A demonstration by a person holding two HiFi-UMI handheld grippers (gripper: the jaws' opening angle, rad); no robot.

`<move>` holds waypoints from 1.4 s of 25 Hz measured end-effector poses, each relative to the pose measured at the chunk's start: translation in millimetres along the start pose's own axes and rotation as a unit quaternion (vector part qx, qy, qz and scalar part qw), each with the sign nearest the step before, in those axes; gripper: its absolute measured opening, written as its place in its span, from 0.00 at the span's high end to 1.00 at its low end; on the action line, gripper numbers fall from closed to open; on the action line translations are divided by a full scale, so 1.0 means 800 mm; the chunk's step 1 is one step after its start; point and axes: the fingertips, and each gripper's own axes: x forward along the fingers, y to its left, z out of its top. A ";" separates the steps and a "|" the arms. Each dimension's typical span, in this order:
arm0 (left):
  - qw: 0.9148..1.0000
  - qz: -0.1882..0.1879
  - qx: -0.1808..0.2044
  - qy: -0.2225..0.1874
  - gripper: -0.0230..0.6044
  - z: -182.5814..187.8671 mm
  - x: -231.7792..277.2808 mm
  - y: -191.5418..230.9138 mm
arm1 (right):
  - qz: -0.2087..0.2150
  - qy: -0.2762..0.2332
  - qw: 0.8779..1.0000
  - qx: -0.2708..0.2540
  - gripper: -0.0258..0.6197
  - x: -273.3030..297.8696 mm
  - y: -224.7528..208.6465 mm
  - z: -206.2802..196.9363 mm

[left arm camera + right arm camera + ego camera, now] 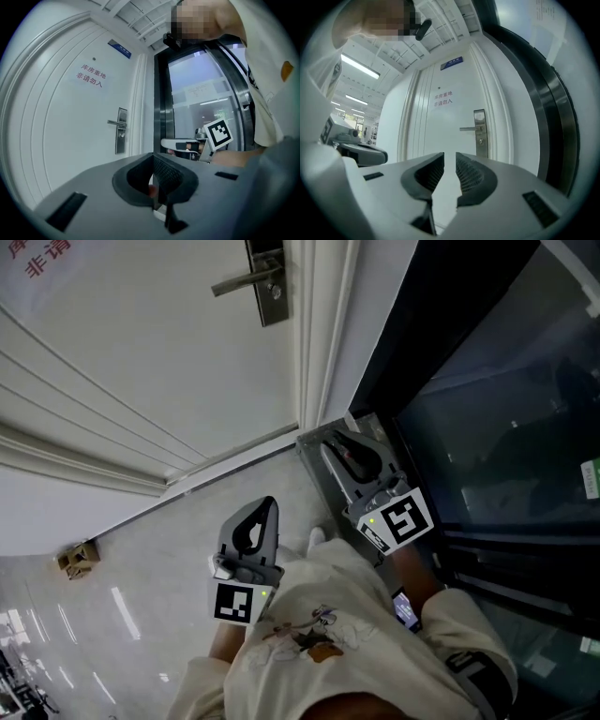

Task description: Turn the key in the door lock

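- Head view, looking steeply down: a white panelled door (141,334) fills the upper left and stands closed in its frame. A dark glass panel (506,427) runs down the right side.
- Pale glossy floor (141,596) lies below the door.
- The left gripper (272,502) is held level over the floor and aims at the door. In the left gripper view its jaws meet at the tips.
- The right gripper (330,439) sits just beside the door frame's foot, by the glass. In the right gripper view its jaws stand a narrow gap apart, with only the door showing between them.
- The door lock (480,139) sits in a steel plate (480,133) at the door's right edge, under the lever handle (469,128). It is well apart from both grippers.
- Whether a key is in the lock is too small to tell.
- A small brown block (78,559) lies on the floor near the wall's base.
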 end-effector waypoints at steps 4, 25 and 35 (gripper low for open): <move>1.000 0.024 -0.019 0.003 0.96 -0.009 0.012 0.017 | -0.051 -0.013 0.997 -0.049 0.84 0.050 -0.048 0.011; 0.993 -0.103 -0.034 0.036 0.96 -0.016 0.130 0.187 | -0.231 0.060 0.969 -0.059 0.85 0.308 -0.186 0.009; 0.991 -0.129 -0.027 0.027 0.96 -0.002 0.176 0.185 | -0.225 0.072 0.972 -0.012 0.92 0.327 -0.196 0.002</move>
